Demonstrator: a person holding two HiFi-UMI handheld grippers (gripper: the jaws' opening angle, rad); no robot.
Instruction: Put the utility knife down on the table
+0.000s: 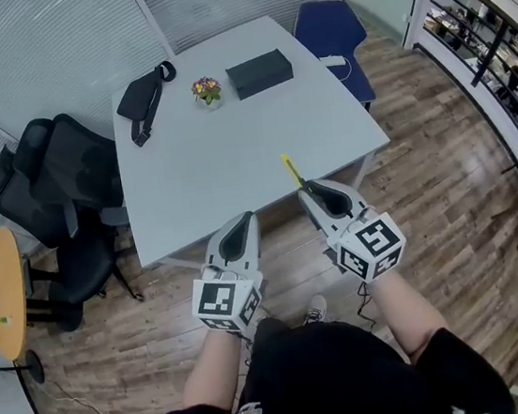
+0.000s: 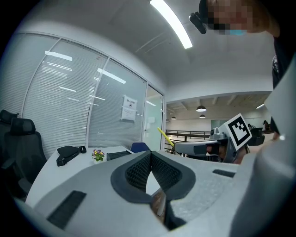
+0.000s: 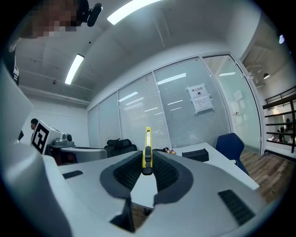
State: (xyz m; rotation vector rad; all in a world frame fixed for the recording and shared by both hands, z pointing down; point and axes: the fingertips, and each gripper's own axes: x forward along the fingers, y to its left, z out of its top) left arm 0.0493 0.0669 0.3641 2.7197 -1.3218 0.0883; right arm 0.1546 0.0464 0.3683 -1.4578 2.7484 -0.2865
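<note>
Utility knife point(image 3: 147, 150) jutted forward from the right gripper point(image 1: 306, 188), pinched by its tail, seemingly for laying on the table point(image 1: 234, 157) ahead; left gripper point(image 1: 245, 219) was closed on nothing.

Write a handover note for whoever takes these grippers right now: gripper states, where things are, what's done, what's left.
Right gripper: shut on the slim yellow-and-black utility knife, which sticks out forward past the jaw tips.
Left gripper: shut, empty, beside the right one.
The knife's tip is over the near edge of the pale grey rectangular table, not set down.
Done: knife in grip at the table.
Left: lower it onto the bare near part, open the jaws, back off.
</note>
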